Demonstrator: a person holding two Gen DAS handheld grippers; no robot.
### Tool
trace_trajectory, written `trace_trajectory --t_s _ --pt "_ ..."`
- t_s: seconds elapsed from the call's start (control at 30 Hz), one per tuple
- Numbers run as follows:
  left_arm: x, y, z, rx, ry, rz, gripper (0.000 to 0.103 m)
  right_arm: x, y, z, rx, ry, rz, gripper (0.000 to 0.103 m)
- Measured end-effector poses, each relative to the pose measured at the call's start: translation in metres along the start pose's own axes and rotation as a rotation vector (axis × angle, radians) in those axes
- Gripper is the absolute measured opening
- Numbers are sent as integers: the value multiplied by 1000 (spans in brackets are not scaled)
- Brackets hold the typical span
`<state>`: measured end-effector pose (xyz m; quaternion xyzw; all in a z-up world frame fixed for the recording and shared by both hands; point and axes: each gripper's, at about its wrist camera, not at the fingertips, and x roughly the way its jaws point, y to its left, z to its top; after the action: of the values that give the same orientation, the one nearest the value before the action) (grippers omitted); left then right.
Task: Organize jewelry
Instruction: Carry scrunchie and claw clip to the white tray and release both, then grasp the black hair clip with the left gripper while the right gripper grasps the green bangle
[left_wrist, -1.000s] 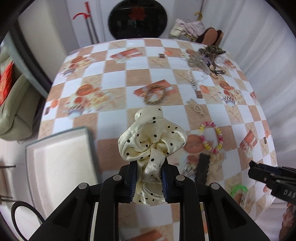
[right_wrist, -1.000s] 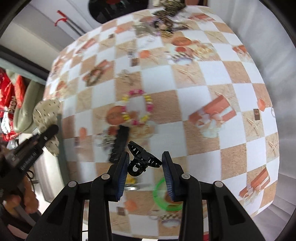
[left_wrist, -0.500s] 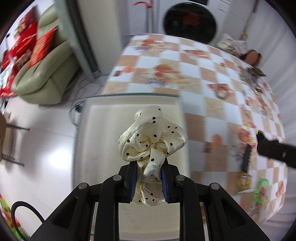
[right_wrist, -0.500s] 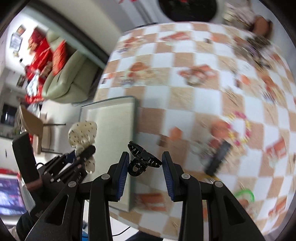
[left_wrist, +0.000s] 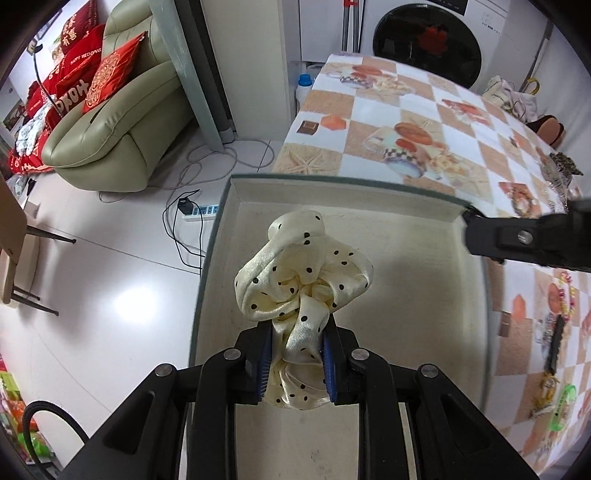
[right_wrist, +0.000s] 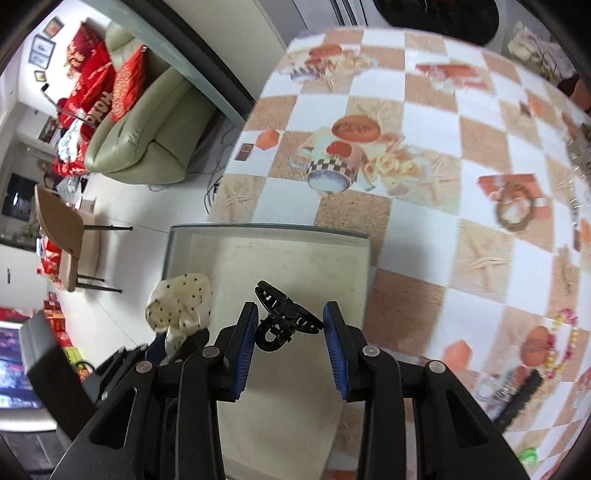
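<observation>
I have the dotted scrunchie (left_wrist: 301, 291) clamped in my left hand-held gripper (left_wrist: 297, 363) and the black claw clip (right_wrist: 284, 321) pinched in my right hand-held gripper (right_wrist: 290, 347), both over the bare tray (left_wrist: 369, 206). Nothing is in it yet, I judge, and bracelets (right_wrist: 563, 341) remain on the surface (right_wrist: 424, 206).

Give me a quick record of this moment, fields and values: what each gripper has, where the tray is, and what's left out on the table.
left gripper: shut on cream polka-dot scrunchie, above the tray
right gripper: shut on black claw clip, above the tray
tray: cream, nothing seen in it, at the table edge
table: checked cloth
left on table: bead bracelet, woven ring
</observation>
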<state>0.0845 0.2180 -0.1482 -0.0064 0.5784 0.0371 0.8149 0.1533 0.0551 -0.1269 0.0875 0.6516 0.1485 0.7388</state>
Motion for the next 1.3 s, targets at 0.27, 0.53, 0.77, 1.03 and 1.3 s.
trace_trajectory --t_s 0.27,0.53,0.77,1.03,1.3 --pt "19 -4 -4 24 13 21 28 48 -5 6 -2 51 -47 39" --pt "19 -9 -8 62 -8 45 59 59 -4 11 -10 58 -59 40" --pt "17 -8 -7 58 13 59 59 57 -8 17 39 62 2 56" --pt "-6 -9 -8 67 -38 70 103 10 -8 14 71 -22 99 77" --pt "-31 -22 -11 106 -24 40 103 -48 -34 -11 139 -114 92 87"
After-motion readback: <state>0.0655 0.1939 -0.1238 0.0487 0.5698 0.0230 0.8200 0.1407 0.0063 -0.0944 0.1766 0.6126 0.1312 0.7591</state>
